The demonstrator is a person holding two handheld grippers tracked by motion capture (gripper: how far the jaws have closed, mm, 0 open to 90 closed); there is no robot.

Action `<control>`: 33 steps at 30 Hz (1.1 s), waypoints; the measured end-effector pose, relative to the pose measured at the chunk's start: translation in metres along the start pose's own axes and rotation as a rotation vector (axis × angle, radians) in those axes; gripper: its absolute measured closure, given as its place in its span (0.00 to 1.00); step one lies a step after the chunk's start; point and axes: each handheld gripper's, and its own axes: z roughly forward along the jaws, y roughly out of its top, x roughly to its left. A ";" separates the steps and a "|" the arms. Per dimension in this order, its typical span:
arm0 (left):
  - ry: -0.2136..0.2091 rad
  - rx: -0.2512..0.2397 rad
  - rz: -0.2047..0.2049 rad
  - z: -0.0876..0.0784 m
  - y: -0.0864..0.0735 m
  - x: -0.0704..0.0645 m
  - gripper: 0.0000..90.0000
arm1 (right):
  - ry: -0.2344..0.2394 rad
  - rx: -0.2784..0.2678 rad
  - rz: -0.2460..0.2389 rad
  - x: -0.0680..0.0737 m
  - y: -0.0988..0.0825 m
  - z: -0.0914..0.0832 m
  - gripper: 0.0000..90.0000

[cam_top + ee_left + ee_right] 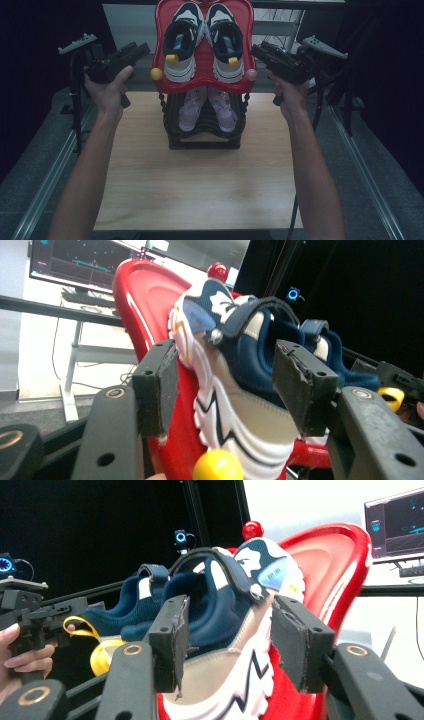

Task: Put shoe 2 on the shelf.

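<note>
I hold the left tool [131, 52] and the right tool [264, 51] raised on either side of the red shelf [203, 64], both released, jaws spread. A pair of navy-and-white sneakers [204, 42] sits on it; pink shoes [207, 108] rest below on the black rack [203, 137] standing on the surface [200, 190].

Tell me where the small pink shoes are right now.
In the high view the pink shoes sit on the black lower tier of the rack at table centre, directly under the red top tray holding the navy-and-white sneakers.
</note>
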 end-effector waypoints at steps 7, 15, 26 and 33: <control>-0.003 -0.008 -0.013 -0.012 -0.015 0.008 0.50 | -0.011 0.006 0.002 -0.007 -0.015 -0.014 0.55; -0.013 0.013 -0.027 -0.020 -0.030 0.016 0.50 | -0.031 0.010 0.010 -0.018 -0.032 -0.029 0.55; 0.004 0.052 -0.039 -0.028 -0.054 0.027 0.50 | -0.059 0.048 -0.002 -0.026 -0.059 -0.042 0.54; 0.010 0.091 -0.046 -0.031 -0.072 0.033 0.50 | -0.081 0.067 -0.015 -0.033 -0.076 -0.049 0.54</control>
